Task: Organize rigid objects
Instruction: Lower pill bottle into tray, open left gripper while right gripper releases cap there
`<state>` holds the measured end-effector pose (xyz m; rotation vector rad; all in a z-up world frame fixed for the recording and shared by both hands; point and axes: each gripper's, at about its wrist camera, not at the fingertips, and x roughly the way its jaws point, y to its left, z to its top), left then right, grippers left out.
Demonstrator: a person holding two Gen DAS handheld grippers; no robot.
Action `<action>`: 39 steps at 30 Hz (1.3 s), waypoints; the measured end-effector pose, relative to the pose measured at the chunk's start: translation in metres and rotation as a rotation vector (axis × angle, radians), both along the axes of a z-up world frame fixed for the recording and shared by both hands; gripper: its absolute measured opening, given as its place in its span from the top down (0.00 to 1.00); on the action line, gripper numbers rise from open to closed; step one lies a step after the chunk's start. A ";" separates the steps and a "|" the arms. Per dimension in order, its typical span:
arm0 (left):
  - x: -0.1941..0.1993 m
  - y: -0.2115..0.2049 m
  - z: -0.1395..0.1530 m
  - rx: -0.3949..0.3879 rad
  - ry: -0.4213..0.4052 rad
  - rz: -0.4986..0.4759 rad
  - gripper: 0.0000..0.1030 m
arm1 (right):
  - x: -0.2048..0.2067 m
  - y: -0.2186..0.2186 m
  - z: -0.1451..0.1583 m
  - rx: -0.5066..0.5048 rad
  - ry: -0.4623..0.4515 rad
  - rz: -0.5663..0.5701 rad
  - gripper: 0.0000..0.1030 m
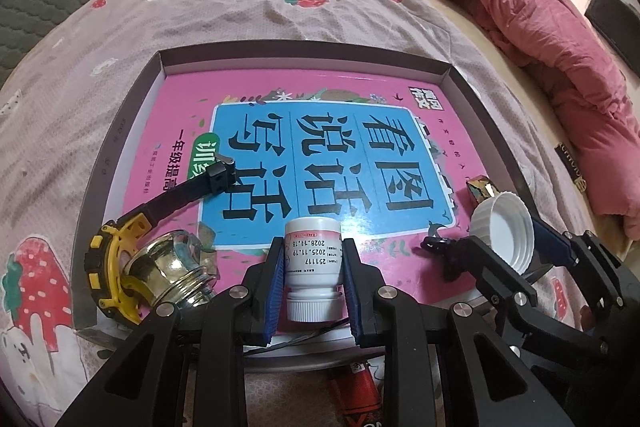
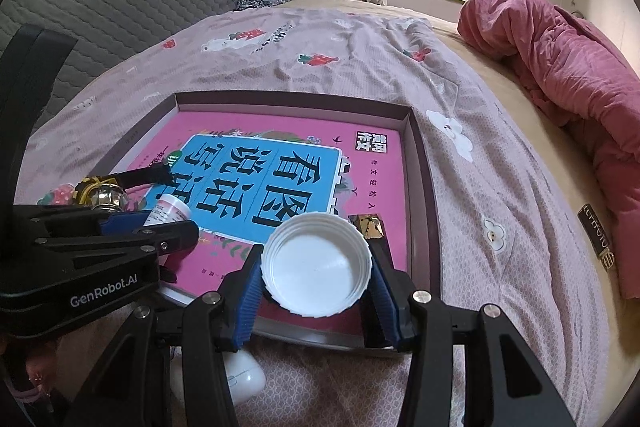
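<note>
My left gripper is shut on a small white pill bottle, bottom pointing away, held over the near edge of the shallow box. A pink and blue book lies flat inside the box. My right gripper is shut on a white ribbed lid, its hollow side facing the camera, over the box's near right part. In the left wrist view that lid shows at the right. A yellow and black watch and a shiny metal fitting sit in the box's near left corner.
A small gold and black item lies on the book near the box's right wall. A white case rests on the bedsheet under my right gripper, and a red tube under my left. A pink quilt is bunched at the right.
</note>
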<state>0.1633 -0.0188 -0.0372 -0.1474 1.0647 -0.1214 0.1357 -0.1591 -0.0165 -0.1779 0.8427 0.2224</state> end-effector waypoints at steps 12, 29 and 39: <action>0.000 0.002 0.000 0.001 0.006 0.011 0.73 | 0.003 0.012 -0.003 -0.052 0.009 0.016 0.52; -0.007 0.012 0.000 -0.004 0.016 0.041 0.73 | -0.009 0.003 -0.002 -0.003 0.033 -0.008 0.52; -0.012 0.014 0.001 0.000 0.021 0.044 0.73 | -0.015 -0.001 0.001 0.009 0.035 -0.020 0.51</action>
